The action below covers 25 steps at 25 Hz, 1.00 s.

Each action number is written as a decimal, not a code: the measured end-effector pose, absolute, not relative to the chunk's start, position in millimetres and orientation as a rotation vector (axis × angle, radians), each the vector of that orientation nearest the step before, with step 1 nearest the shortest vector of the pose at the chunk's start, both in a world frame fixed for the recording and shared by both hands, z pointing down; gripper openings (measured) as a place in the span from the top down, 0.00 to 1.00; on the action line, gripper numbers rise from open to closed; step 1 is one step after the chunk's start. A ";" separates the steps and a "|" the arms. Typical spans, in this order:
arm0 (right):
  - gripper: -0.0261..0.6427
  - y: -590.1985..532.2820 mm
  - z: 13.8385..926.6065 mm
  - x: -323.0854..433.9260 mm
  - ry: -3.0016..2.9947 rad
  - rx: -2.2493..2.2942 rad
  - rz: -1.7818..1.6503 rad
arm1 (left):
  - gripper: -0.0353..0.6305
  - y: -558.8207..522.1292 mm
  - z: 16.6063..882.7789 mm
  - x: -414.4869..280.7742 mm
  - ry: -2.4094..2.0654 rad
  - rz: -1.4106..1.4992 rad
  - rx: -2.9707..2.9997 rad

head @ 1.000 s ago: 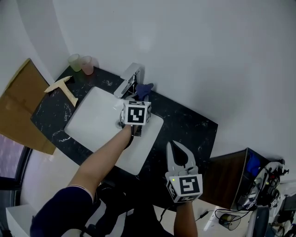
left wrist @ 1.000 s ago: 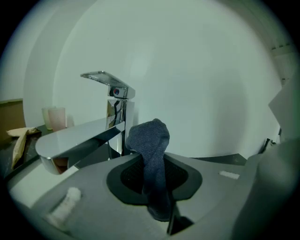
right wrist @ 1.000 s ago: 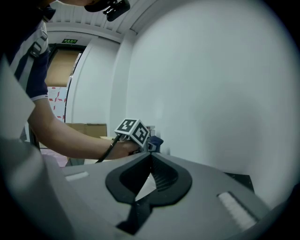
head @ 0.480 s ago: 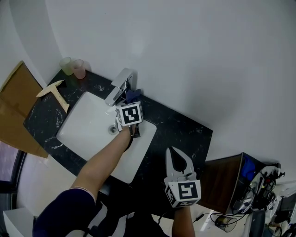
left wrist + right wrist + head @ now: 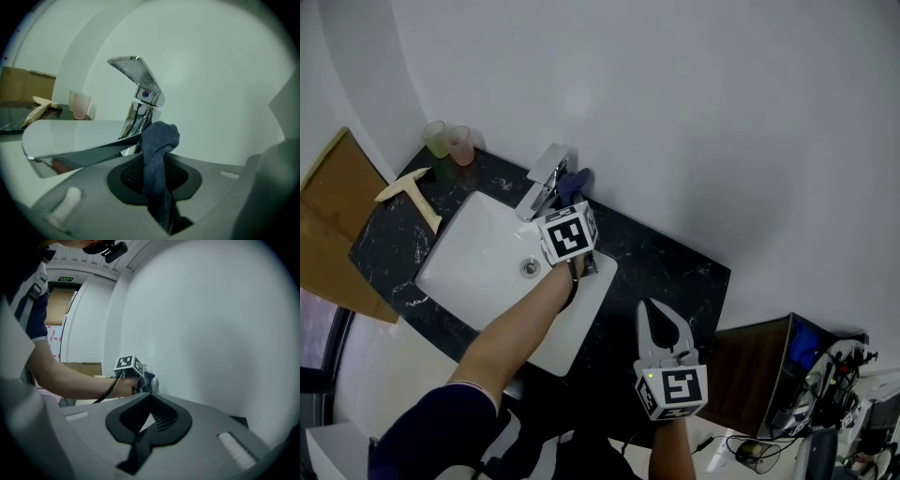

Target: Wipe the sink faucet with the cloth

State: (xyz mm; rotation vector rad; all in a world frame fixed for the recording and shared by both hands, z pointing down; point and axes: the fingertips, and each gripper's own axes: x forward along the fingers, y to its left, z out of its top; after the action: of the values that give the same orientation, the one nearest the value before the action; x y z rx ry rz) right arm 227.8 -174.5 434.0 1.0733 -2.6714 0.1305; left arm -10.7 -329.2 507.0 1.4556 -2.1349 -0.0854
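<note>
A chrome faucet (image 5: pixel 544 178) stands at the back of a white sink (image 5: pixel 478 267). My left gripper (image 5: pixel 575 202) is shut on a dark blue cloth (image 5: pixel 575 184), which it holds against the right side of the faucet base. In the left gripper view the cloth (image 5: pixel 159 140) rises bunched from the left gripper (image 5: pixel 161 201), just in front of the faucet (image 5: pixel 140 89) with its lever raised. My right gripper (image 5: pixel 654 306) hangs shut and empty above the counter's front right. Seen from the right gripper (image 5: pixel 149 399), the left gripper (image 5: pixel 127 364) and cloth (image 5: pixel 150 378) lie ahead.
The sink sits in a black marble counter (image 5: pixel 675 267) against a white wall. Two cups (image 5: pixel 450 141) stand at the back left, with a wooden T-shaped piece (image 5: pixel 412 192) beside them. Cardboard (image 5: pixel 333 225) leans at the left. A dark cabinet (image 5: pixel 759 361) stands at the right.
The left gripper has shifted slightly right and back beside the faucet, carrying the cloth. The right gripper has stayed in place, shut.
</note>
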 end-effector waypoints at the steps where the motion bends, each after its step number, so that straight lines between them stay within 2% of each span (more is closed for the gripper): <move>1: 0.95 -174.7 433.9 227.9 -2.671 1.074 0.132 | 0.84 -329.5 501.9 -10.9 -2.147 -0.107 1.456; 15: 0.95 -174.7 430.2 226.1 -2.693 1.066 0.141 | 0.84 -329.9 444.1 -11.7 -2.223 -0.194 1.531; 25: 0.95 -174.6 442.3 228.2 -2.664 1.066 0.181 | 0.85 -329.5 503.6 -12.6 -2.194 -0.026 1.479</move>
State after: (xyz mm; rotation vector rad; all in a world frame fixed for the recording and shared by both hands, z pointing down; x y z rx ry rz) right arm 228.2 -174.6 442.3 1.0663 -2.6639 0.1814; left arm -12.6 -329.5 503.6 1.4789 -2.1943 -0.0263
